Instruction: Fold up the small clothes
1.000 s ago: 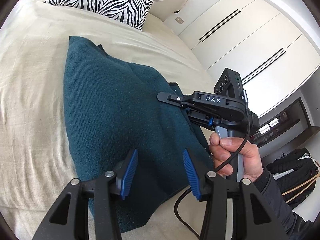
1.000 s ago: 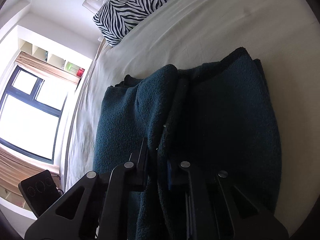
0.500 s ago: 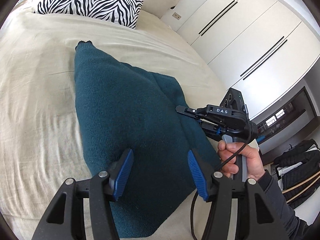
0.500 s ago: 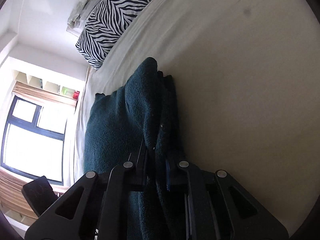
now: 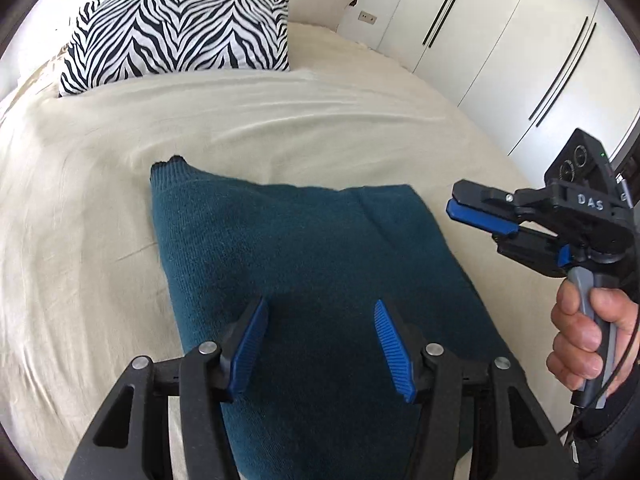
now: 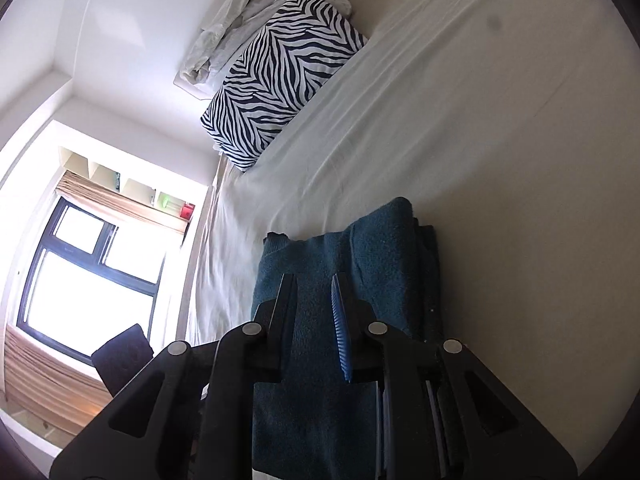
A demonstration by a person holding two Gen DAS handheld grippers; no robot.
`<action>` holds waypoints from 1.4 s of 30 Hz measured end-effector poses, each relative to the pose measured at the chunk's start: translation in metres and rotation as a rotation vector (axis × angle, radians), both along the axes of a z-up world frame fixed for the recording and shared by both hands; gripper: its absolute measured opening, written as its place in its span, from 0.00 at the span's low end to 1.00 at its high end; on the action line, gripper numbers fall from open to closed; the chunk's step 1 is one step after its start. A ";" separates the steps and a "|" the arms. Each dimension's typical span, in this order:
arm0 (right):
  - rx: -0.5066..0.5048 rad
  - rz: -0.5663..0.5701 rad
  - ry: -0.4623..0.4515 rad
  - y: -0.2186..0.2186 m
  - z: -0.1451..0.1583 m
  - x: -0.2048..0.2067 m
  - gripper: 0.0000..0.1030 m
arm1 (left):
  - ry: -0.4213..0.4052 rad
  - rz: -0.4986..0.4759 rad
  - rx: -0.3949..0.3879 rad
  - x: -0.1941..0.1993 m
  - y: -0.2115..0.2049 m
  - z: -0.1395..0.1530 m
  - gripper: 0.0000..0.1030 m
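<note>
Below the left tongs (image 5: 320, 338) lies the sweater (image 5: 312, 264), a teal knit folded into a rough rectangle on the sheet (image 5: 80, 240). These tongs are spread wide, blue pads (image 5: 250, 344) apart over the knit, with nothing between them. Whether the tips touch the cloth cannot be told.

Off to their right, clear of the sweater's edge, are the right tongs (image 5: 460, 206), held by a hand (image 5: 584, 332) on a grey grip. From this side they look parted a little and hold nothing.

The right wrist view confirms it: the right tongs (image 6: 314, 304) show a narrow gap with the sweater (image 6: 360, 264) seen through it, beyond the tips rather than pinched. Only this view shows the stacked layers along the sweater's right edge, plus a window (image 6: 92, 280) and shelf far left of the tongs. Only the left view shows the hand, the wardrobe (image 5: 520, 52) beyond the right tongs, and the sweater's flat top with its small dark-edged corner at the far left.

Both views catch the pillow (image 5: 180, 36), zebra-striped, far ahead of the tongs at the head of the bed, with rumpled white bedding behind it.

The sweater's near end is hidden under the tong frames in both views. A dark object (image 6: 122, 356) left of the right tongs is too shadowed to name.
</note>
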State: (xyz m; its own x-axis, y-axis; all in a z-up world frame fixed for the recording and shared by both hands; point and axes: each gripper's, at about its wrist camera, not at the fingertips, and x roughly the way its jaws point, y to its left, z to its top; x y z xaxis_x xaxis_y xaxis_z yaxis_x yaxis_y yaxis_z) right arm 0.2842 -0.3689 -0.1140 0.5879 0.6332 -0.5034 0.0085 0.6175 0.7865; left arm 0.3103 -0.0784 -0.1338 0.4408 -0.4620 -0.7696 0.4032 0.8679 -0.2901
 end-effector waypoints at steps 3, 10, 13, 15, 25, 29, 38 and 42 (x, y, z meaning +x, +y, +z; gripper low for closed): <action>0.034 -0.016 0.078 0.006 -0.029 0.027 0.17 | -0.013 -0.003 0.046 0.004 -0.006 -0.013 0.57; 0.043 -0.059 0.111 -0.008 -0.073 0.042 0.08 | -0.023 -0.004 0.082 0.004 -0.012 -0.018 0.57; -0.039 -0.072 0.108 -0.009 -0.059 0.034 0.09 | -0.022 -0.004 0.076 0.004 -0.011 -0.018 0.57; -0.099 -0.086 0.085 -0.006 -0.041 0.022 0.14 | -0.025 -0.006 0.077 0.003 -0.010 -0.017 0.57; -0.112 0.029 0.103 0.006 -0.057 -0.045 0.12 | -0.049 -0.015 0.098 -0.003 -0.013 -0.020 0.57; -0.016 -0.042 0.081 -0.016 -0.065 -0.061 0.08 | -0.054 -0.013 0.085 -0.007 -0.009 -0.013 0.57; -0.074 0.113 0.033 0.026 -0.029 -0.116 0.15 | -0.096 0.003 0.084 -0.097 -0.008 0.008 0.41; -0.061 0.075 0.109 0.012 -0.067 -0.130 0.15 | -0.045 -0.009 0.078 -0.102 -0.012 -0.017 0.41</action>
